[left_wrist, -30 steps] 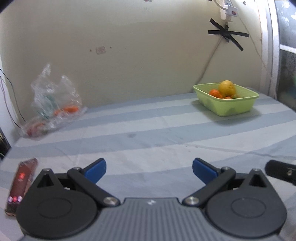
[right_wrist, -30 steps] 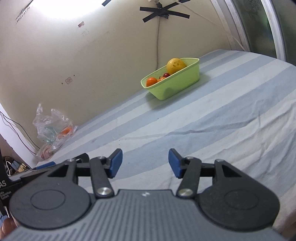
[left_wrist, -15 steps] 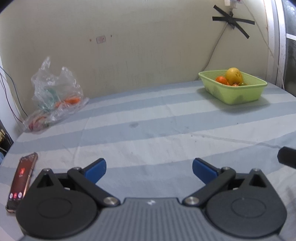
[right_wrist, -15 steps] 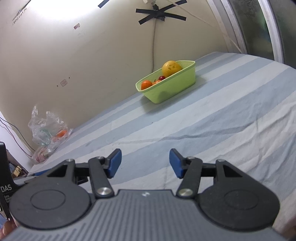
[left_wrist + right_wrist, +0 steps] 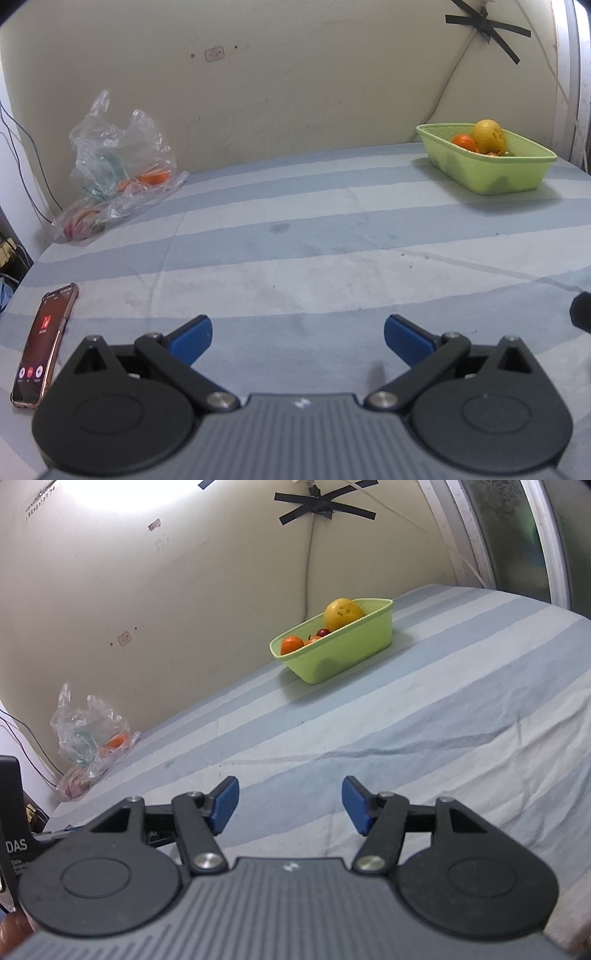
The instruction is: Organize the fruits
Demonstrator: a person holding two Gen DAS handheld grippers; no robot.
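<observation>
- Green basket point(image 5: 491, 173): a light green, rectangular plastic tub with sloping walls and a thin rolled rim, standing on the striped sheet near the far wall, below a cross of black tape point(image 5: 487, 26); from the right wrist view point(image 5: 343, 653) it sits ahead and a little right of centre, one corner turned toward the camera.
- Yellow fruit point(image 5: 488, 134): the largest piece, round to oval, dull yellow with small dark pits on its skin point(image 5: 343, 613); it rises well above the rim at the basket's far end.
- Orange fruit point(image 5: 464, 142): smaller, bright orange, lying beside the yellow fruit and partly below the rim point(image 5: 291, 644).
- Small fruits: a dark red round one point(image 5: 324, 631) shows between the two larger pieces; others beside it are too small to tell apart.
- Plastic bag point(image 5: 118, 166): clear, crumpled, lying against the wall at the sheet's far left, well apart from the basket; orange and reddish pieces show through it point(image 5: 92, 738).
- Left gripper point(image 5: 297, 341): blue-padded fingers spread wide, nothing between them, above bare sheet.
- Right gripper point(image 5: 290, 805): jaws have just been opening; they stand moderately wide with nothing between them.
- Striped sheet point(image 5: 295, 258): pale blue and off-white bands, lightly creased and stained.
- Phone point(image 5: 44, 343): lit screen, lying flat at the sheet's near left edge.
</observation>
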